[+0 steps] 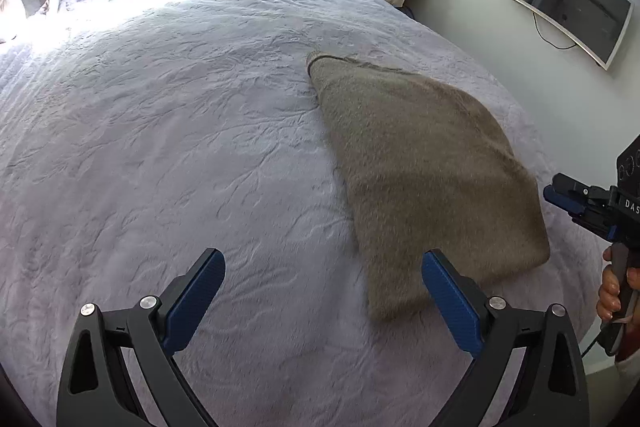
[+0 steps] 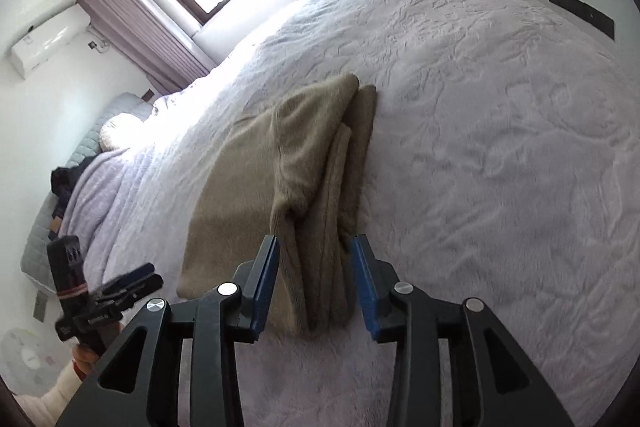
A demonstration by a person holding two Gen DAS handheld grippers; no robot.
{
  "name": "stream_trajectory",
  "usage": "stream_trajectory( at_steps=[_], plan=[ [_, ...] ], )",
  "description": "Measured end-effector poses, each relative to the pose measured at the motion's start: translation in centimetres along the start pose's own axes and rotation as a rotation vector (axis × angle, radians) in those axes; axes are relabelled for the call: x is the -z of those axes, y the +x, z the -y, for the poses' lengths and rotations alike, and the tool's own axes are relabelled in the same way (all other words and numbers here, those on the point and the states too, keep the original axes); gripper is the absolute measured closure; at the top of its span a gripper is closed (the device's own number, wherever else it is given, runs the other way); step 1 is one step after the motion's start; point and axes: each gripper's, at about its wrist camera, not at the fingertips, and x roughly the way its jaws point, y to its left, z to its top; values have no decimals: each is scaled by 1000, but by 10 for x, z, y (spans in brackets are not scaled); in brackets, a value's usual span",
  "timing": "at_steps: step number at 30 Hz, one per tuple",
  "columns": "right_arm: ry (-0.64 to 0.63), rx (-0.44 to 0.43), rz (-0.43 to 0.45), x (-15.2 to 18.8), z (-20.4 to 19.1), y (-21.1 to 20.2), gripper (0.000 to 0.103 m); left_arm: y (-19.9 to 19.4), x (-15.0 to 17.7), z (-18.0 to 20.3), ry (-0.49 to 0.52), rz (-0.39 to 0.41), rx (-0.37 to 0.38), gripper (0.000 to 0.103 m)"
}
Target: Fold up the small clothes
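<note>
I've got the bed (image 1: 180,147) filling both views, pale quilted cover, and on it the tan garment (image 1: 420,167), lying flat and already folded into a long narrow shape. From the left wrist it sits ahead and off to my right, its long axis running away from me toward the window, the narrow end pointing far, the broad end near. My left gripper (image 1: 324,291) is spread wide and holding nothing, its right finger just at the cloth's near corner. My right gripper (image 2: 316,283) looks nearer to me: straight along the folds, jaws apart either side of the near end, not pinching. I'd call the right one better placed for the next fold.
</note>
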Motion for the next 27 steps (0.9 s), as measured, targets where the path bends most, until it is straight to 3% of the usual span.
stream_trajectory(
  at_steps=[9, 10, 11, 14, 19, 23, 27],
  plan=[
    [153, -52, -78, -75, 33, 85, 54, 58, -33, 11, -56, -84, 110, 4],
    [166, -73, -98, -79, 35, 94, 57, 61, -33, 12, -59, -90, 123, 4],
    [160, -79, -109, -82, 34, 99, 78, 64, -34, 12, -66, -94, 133, 4],
    [30, -37, -85, -92, 13, 99, 82, 68, -38, 17, -61, -86, 151, 4],
    [26, 38, -118, -90, 26, 116, 82, 78, -38, 26, -46, -96, 130, 3],
    [128, -39, -88, -78, 43, 104, 74, 76, -39, 27, -34, -98, 110, 3],
    [129, -24, -77, -67, 39, 83, 68, 73, -38, 26, -39, -101, 102, 3]
  ],
)
